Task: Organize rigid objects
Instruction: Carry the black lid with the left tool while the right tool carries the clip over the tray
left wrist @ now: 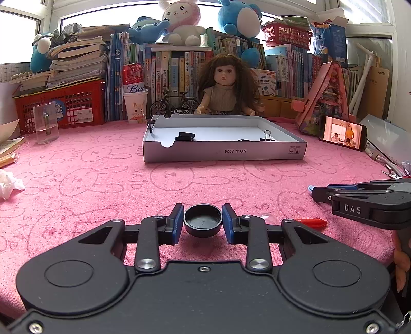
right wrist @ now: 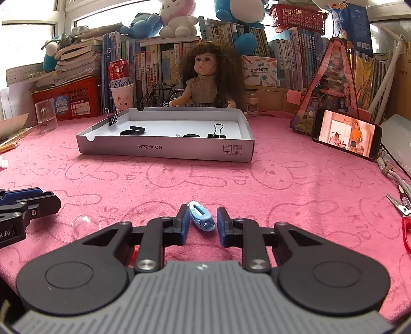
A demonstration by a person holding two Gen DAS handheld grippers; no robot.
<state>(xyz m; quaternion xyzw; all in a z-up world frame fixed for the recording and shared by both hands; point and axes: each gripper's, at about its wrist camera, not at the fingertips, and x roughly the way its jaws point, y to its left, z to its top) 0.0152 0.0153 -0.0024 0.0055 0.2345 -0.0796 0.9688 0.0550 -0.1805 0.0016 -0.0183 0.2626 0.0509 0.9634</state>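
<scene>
Between left tongs (left wrist: 203,222): black round cap (left wrist: 203,221) (hollow up).

A home study corner: a bench under a pink bunny towel (left wrist: 102,179), rows of children's books (left wrist: 174,69), plush toys (left wrist: 182,23), a doll (left wrist: 226,84).

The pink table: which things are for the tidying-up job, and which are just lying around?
For the job: black cap, blue clip, white box, binder clip already inside it.

Just lying about: doll, phone, glass cup, scissors.
</scene>
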